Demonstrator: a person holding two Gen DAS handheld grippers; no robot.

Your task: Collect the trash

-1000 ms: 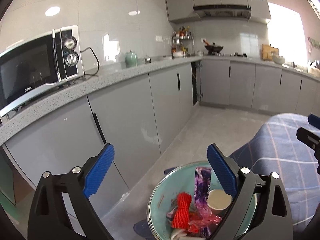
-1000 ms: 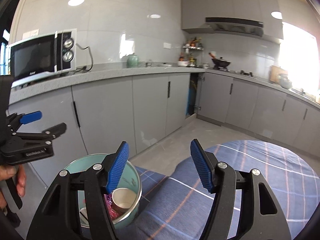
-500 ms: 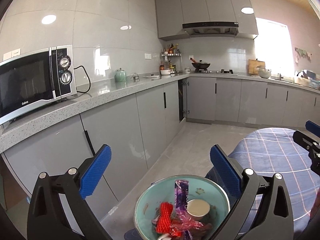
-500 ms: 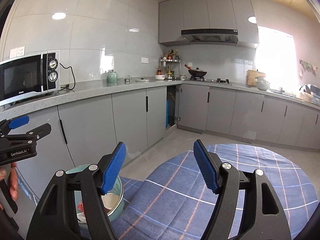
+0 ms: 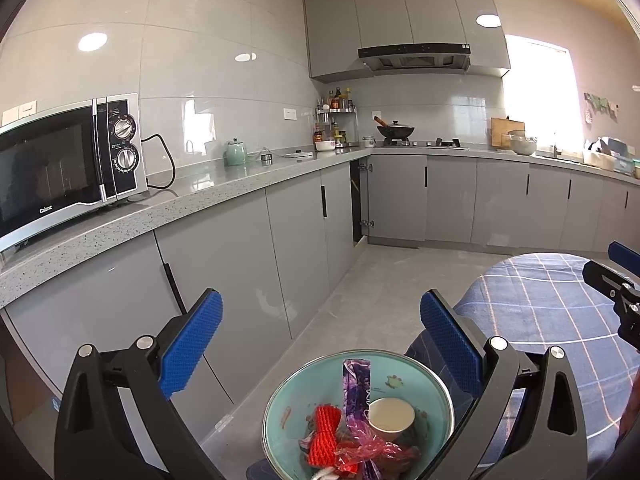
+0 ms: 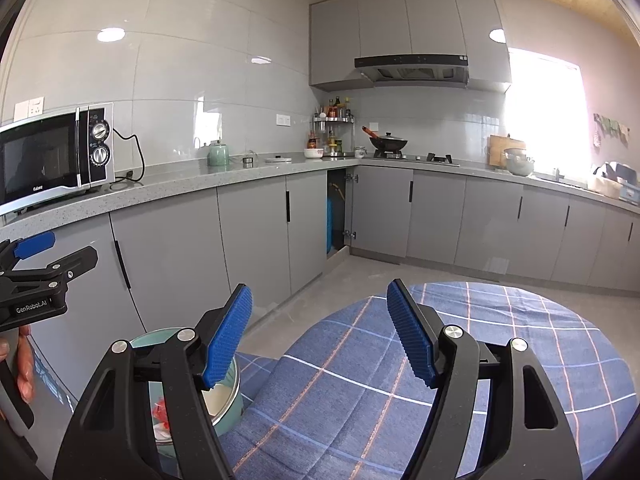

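- While both grippers hang empty, the bin (image 5: 360,412) sits nearest, on the floor just beside the table (image 6: 420,380).
- Left gripper (image 5: 320,344): jaws spread wide above the bin, nothing between them.
- Right gripper (image 6: 320,332): jaws wide over the table's near edge, nothing between them; its left finger hides part of the bin.
- Bin: teal, round, open-topped; it holds a red net (image 5: 325,434), a purple wrapper (image 5: 357,388), a white cup (image 5: 391,418) and pink film (image 5: 380,450).
- Table: covered by a blue checked cloth, bare on top.
- "GenRobot.AI" is printed on the left gripper's body in the right wrist view.
- Beyond the bin run grey cabinets (image 5: 240,264) under a speckled counter (image 5: 192,196).
- Above the bin on the counter stands a microwave (image 5: 68,168) marked "Galanz", its cord plugged behind.
- Farther along stand a green jar (image 5: 235,153), a spice rack (image 5: 336,124) and a wok (image 5: 395,130) on the hob.
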